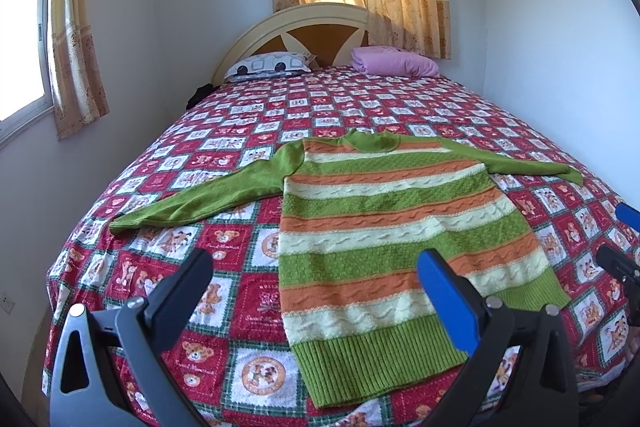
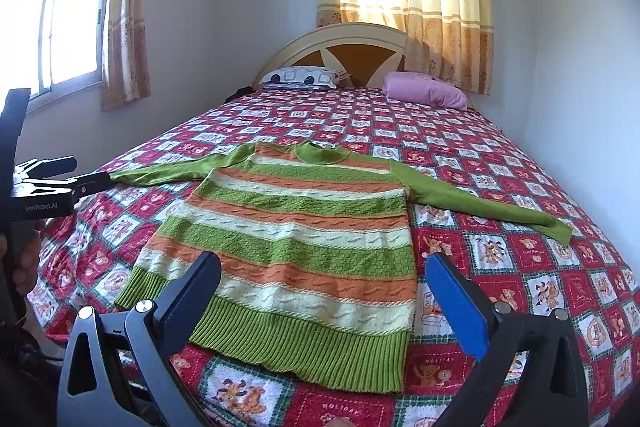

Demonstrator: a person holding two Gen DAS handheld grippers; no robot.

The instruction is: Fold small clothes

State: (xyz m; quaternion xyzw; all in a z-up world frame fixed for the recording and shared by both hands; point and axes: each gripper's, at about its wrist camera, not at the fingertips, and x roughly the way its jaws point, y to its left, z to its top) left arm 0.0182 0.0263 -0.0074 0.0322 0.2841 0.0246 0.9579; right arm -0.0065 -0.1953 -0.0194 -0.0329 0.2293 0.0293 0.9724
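Observation:
A small knit sweater (image 1: 392, 227) (image 2: 304, 239) with green, orange and cream stripes lies flat on the bed, hem toward me, collar toward the headboard. Both plain green sleeves are spread out sideways. My left gripper (image 1: 316, 271) hovers open above the hem's left half, its fingers apart and holding nothing. My right gripper (image 2: 324, 275) is open too, over the hem's right half, with nothing between its fingers. The right gripper's tips (image 1: 620, 239) show at the right edge of the left wrist view. The left gripper's body (image 2: 52, 187) shows at the left edge of the right wrist view.
The bed carries a red patchwork bedspread (image 1: 224, 155) with teddy-bear squares. A patterned pillow (image 1: 268, 65) and a pink pillow (image 1: 394, 63) lie by the headboard (image 1: 296, 31). Walls close in on the far and right sides; curtained windows (image 2: 64, 23) are at left and behind.

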